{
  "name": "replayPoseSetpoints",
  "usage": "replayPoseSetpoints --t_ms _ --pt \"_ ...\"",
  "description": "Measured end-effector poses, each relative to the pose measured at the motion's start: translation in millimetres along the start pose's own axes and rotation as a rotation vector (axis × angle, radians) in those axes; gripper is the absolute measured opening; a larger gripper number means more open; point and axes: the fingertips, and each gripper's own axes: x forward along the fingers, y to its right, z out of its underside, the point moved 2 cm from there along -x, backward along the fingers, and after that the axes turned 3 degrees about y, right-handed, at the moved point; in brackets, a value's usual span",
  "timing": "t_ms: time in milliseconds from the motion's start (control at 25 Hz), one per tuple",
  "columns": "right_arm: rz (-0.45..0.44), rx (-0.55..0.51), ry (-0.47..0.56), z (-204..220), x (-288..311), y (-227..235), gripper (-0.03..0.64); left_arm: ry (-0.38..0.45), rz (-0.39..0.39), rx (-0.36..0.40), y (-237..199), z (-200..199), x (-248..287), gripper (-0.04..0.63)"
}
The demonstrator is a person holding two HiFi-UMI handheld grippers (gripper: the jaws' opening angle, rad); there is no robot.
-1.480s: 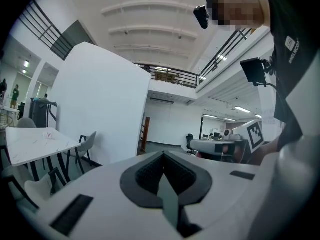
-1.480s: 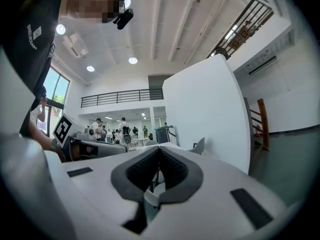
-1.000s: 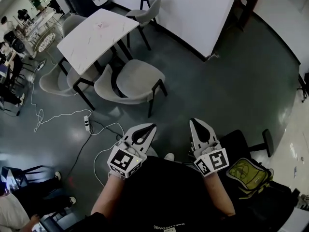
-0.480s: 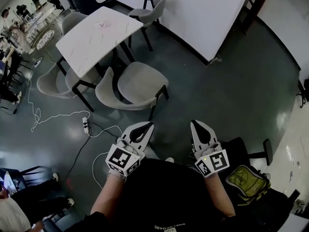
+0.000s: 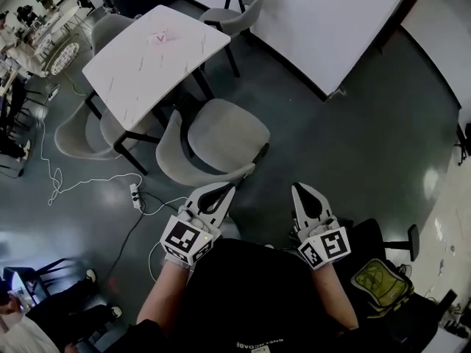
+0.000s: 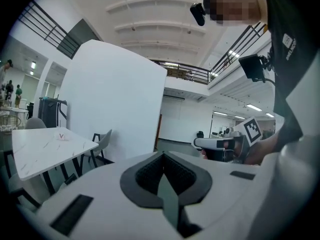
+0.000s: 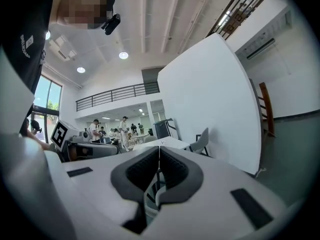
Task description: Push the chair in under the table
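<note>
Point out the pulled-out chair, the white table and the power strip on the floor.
pulled-out chair (image 5: 224,134), head view, middle of its seat.
white table (image 5: 147,66), head view, bare part of its top.
power strip (image 5: 136,195), head view, middle of its body.

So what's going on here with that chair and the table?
A person holds a tool in each hand, the left tool and the right tool, both shut with nothing in them. Just ahead of them a grey chair stands pulled out from the white table, its seat not under the tabletop. Neither tool touches the chair, so the push has not started yet.
</note>
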Motion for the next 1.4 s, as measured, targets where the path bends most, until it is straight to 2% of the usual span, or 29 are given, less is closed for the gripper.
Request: replayPoseSetpoints --t_ms 320,680,800,960,1240,1280,1360,1400 --pt "-0.004 0.004 -0.039 10.7 93.6 -19.6 0.012 -0.001 0.030 -0.015 -89.9 -6.7 -6.2 0.005" --pt "-0.089 -0.015 -0.114 30.4 182.9 -62.9 0.012 -0.019 0.016 -0.034 -181.0 -3.6 -36.9 0.005" --pt "-0.144 -0.019 -0.156 40.3 200.2 -76.9 0.014 -0.024 0.002 -0.025 -198.1 1.3 -49.6 0.005" --pt "-0.190 -0.010 -0.202 53.8 217.4 -87.1 0.014 -0.031 -0.018 -0.059 -214.0 10.7 -64.5 0.006" --pt "-0.296 0.014 -0.260 72.5 245.8 -94.7 0.014 -0.098 -0.065 -0.046 -234.8 32.1 -79.7 0.008" --pt "-0.318 0.019 -0.273 76.9 248.8 -96.4 0.015 -0.115 -0.060 -0.043 -235.6 36.1 -81.5 0.021" --pt "-0.362 0.026 -0.298 86.2 256.1 -99.8 0.015 -0.153 -0.054 -0.038 -239.6 43.2 -84.4 0.094" --pt "-0.383 0.028 -0.309 91.2 259.8 -101.8 0.017 -0.174 -0.055 -0.031 -242.7 47.2 -86.0 0.101"
